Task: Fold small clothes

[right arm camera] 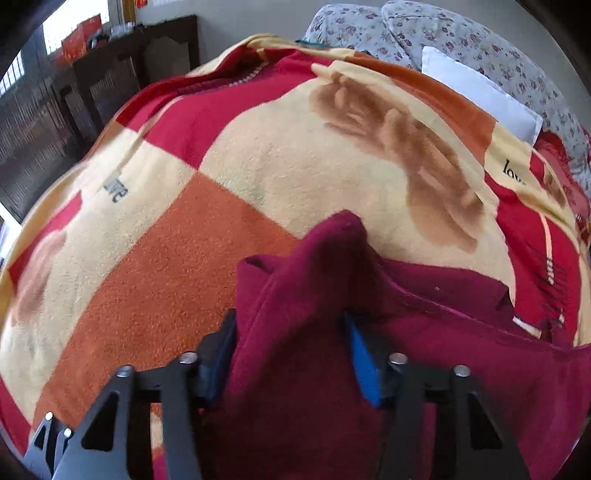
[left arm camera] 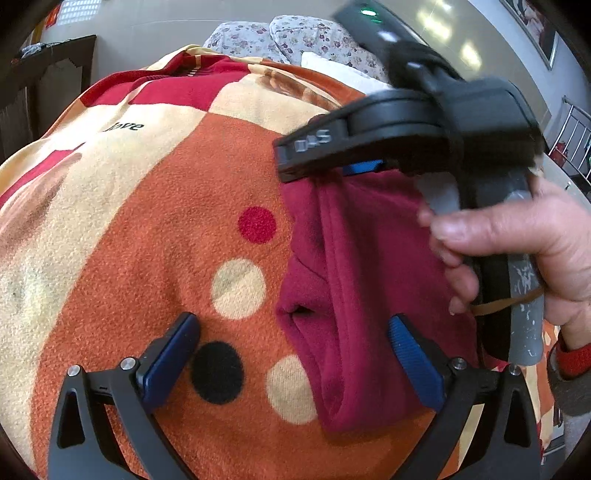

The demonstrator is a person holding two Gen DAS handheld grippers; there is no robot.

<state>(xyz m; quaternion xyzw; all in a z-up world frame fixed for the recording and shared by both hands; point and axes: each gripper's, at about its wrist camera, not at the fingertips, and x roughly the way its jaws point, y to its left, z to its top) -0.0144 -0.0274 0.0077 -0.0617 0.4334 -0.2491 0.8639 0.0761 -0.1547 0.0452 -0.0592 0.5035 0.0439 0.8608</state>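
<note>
A dark red fleece garment [left arm camera: 369, 280] lies bunched on the patterned blanket [left arm camera: 155, 221]. My left gripper [left arm camera: 291, 328] is open just above the blanket, its right finger against the garment's lower part, holding nothing. My right gripper [left arm camera: 354, 168] shows in the left wrist view, held by a hand, its blue pads clamped on the garment's upper edge. In the right wrist view my right gripper [right arm camera: 291, 325] is shut on a raised fold of the garment [right arm camera: 325, 258], which drapes over and between the fingers.
The blanket [right arm camera: 258, 155] covers a bed. Floral pillows [right arm camera: 461, 33] and a white pillow [right arm camera: 480, 92] lie at the far end. Dark wooden furniture [right arm camera: 110, 74] stands at the left. A metal rail [left arm camera: 569, 129] is at the right.
</note>
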